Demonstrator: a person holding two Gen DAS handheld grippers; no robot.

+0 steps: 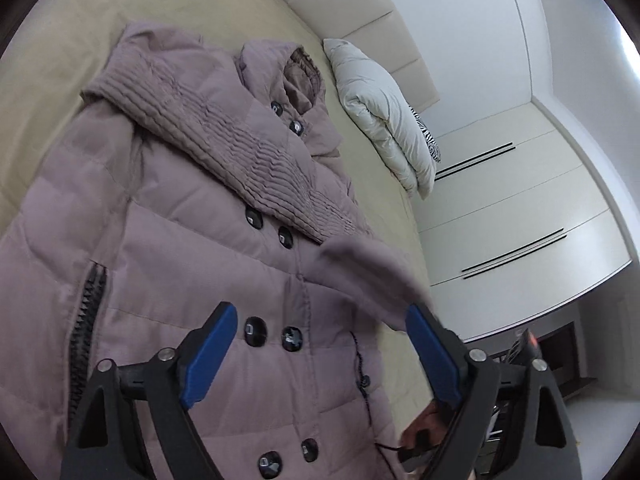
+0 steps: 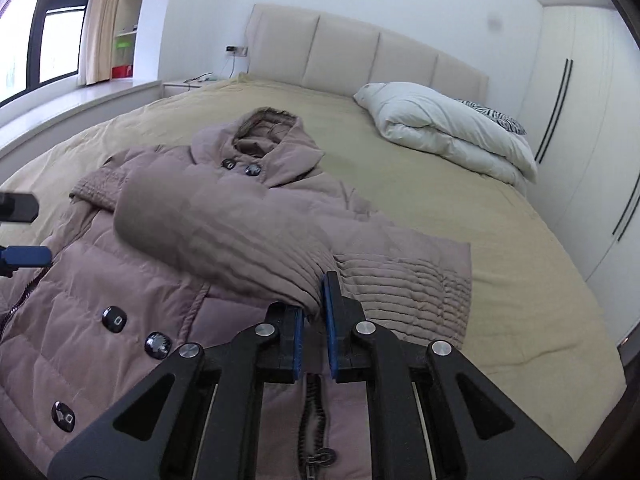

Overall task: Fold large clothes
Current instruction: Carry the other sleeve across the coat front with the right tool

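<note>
Bedroom with a padded headboard and white wardrobe doors; the bed, under a beige cover, carries everything. A mauve quilted hooded coat lies front-up across the bed's middle, hood toward the headboard, hem toward the foot edge where I stand. A folded white duvet sits well apart, near the headboard corner on the wardrobe side.

My right tongs are closed on the cuff end of one sleeve, which is raised and drawn across the chest. My left tongs stand wide open above the lower button rows, holding nothing. The other sleeve lies folded over the front in the left wrist view.

I judge the coat soft, puffy and springy, light for its bulk: folds will tend to rebound. The shell looks smooth, so a shallow pinch may slip. The ribbed-stitched cuffs, hem edge and shoulder seams appear to offer the firmest hold; buttons and the pocket zip are best avoided.
</note>
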